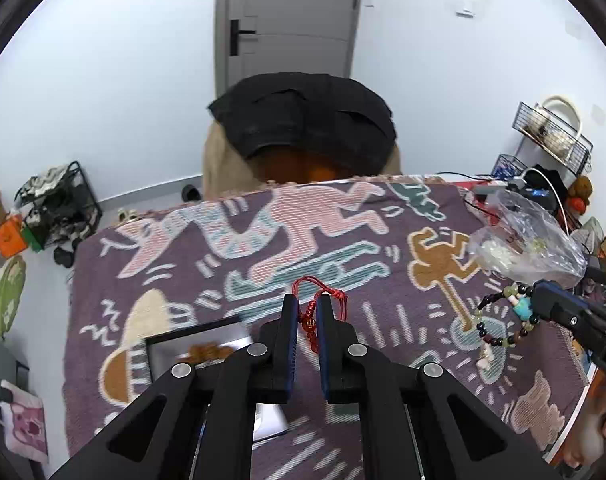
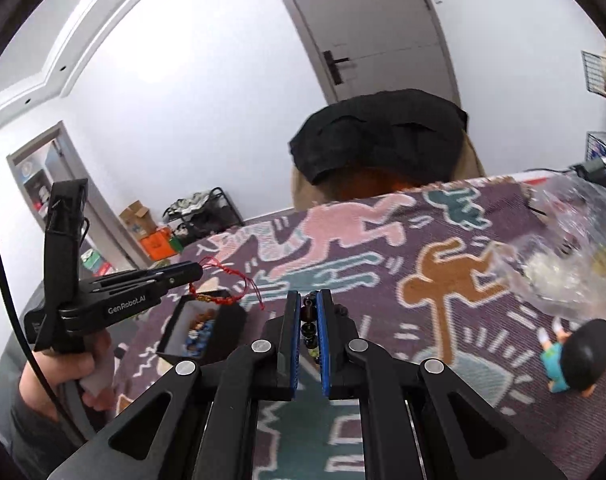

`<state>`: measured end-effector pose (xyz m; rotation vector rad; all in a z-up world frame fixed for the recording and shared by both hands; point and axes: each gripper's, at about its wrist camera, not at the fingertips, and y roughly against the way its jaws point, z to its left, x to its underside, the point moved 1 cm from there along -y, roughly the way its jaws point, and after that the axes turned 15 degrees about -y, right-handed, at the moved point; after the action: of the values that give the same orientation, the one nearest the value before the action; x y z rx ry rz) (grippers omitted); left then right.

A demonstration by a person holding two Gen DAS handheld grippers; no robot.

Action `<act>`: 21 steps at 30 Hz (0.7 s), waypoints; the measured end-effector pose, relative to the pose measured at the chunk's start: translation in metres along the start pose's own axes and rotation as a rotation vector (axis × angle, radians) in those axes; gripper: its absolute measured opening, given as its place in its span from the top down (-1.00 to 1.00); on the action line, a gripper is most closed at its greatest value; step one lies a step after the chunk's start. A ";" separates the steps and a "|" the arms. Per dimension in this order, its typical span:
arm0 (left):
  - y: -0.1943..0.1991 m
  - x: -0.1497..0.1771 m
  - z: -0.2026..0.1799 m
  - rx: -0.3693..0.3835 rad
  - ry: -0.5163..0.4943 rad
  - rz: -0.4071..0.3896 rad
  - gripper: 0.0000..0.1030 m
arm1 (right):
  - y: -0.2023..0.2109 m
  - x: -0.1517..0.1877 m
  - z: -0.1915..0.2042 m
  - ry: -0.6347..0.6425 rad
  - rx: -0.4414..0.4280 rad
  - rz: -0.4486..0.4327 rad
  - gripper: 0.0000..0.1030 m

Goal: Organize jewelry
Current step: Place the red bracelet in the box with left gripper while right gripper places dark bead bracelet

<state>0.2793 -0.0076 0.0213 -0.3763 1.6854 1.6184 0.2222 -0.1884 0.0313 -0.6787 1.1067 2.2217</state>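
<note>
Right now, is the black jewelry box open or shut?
Open. The black jewelry box shows no lid over its cavity in the right wrist view, with brown and blue beads lying inside. Whether a separate lid lies nearby, cannot tell.

The right gripper is closed on a string of dark beads above the patterned cloth on the surface. At left, a hand holds the left gripper, clamped on a red cord bracelet that hangs over an open black box. A clear plastic bag lies at right, with a dark-haired figurine near it.
</note>
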 end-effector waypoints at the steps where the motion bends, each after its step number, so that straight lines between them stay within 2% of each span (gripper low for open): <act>1: 0.003 0.004 0.006 -0.006 0.006 0.000 0.82 | -0.002 0.000 0.005 0.007 -0.004 0.002 0.83; 7: 0.013 0.026 0.036 -0.025 0.048 0.008 0.82 | -0.017 0.009 0.045 0.059 -0.030 0.029 0.83; 11: 0.011 0.039 0.049 -0.014 0.070 0.053 0.81 | -0.027 0.014 0.065 0.086 -0.044 0.048 0.83; 14: 0.011 0.046 0.052 -0.003 0.052 0.065 0.71 | -0.036 0.019 0.077 0.103 -0.054 0.066 0.83; 16: 0.011 0.050 0.054 -0.021 0.035 0.083 0.32 | -0.042 0.022 0.084 0.110 -0.062 0.077 0.83; 18: 0.015 0.054 0.059 -0.039 0.036 0.067 -0.52 | -0.049 0.025 0.093 0.119 -0.074 0.092 0.83; 20: 0.025 0.058 0.067 -0.060 0.051 0.016 -0.68 | -0.055 0.028 0.099 0.126 -0.081 0.102 0.83; 21: 0.028 0.059 0.071 -0.065 0.057 0.008 -0.68 | -0.058 0.030 0.102 0.128 -0.084 0.108 0.83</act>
<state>0.2432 0.0802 0.0072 -0.4520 1.6813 1.6859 0.2214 -0.0674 0.0344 -0.8248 1.1418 2.3555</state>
